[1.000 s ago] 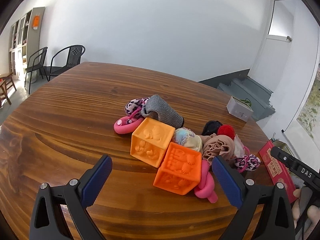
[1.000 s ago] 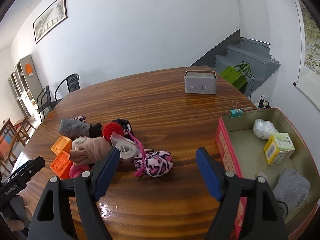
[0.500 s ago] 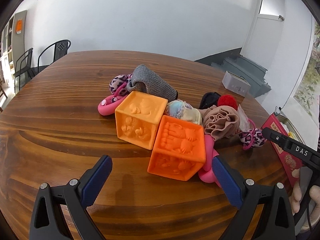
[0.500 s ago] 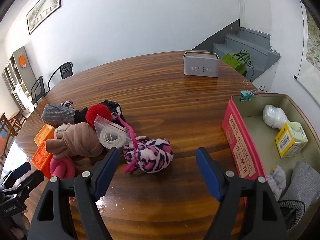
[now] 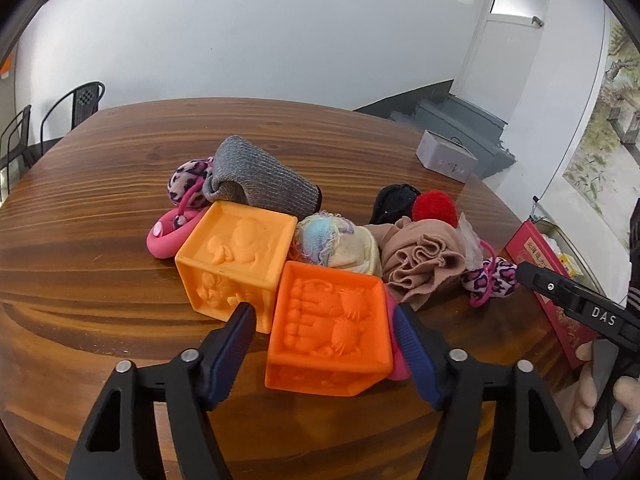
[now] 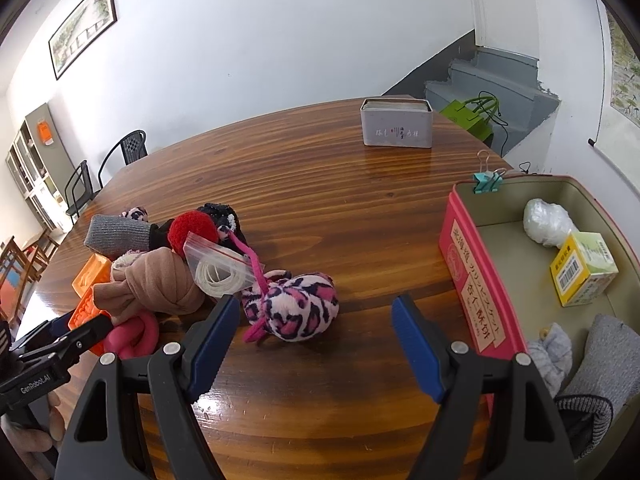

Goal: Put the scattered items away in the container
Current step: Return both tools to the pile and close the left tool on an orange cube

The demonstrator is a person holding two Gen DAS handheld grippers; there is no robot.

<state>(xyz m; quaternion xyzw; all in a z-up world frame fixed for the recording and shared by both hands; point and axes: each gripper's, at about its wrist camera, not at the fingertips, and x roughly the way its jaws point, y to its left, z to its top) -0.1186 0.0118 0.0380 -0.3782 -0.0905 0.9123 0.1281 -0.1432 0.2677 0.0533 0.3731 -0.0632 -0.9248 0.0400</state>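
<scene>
A dark orange embossed cube (image 5: 332, 320) sits at the near edge of a pile on the wooden table (image 5: 100, 248). My left gripper (image 5: 322, 320) straddles it and its jaws are closing. The right pad is at the cube's side; a narrow gap shows at the left pad. A lighter orange cube (image 5: 236, 248) touches it on the left. My right gripper (image 6: 316, 320) is open just above the table, with a pink leopard plush knot (image 6: 296, 304) just beyond its fingertips. The red tin container (image 6: 472, 280) stands to the right, holding a yellow box (image 6: 582, 272), a white wad and grey socks.
The pile also holds a grey sock (image 5: 260, 180), a pastel ball (image 5: 332, 240), a tan cloth knot (image 5: 420, 260), a red pompom (image 5: 434, 206), a pink silicone ring (image 6: 132, 336) and a zip bag (image 6: 220, 268). A grey tin (image 6: 396, 124) stands far back.
The left gripper moved forward and down onto the dark orange cube, and its jaws narrowed from wide open to close beside it. The right gripper sank slightly toward the leopard plush.
</scene>
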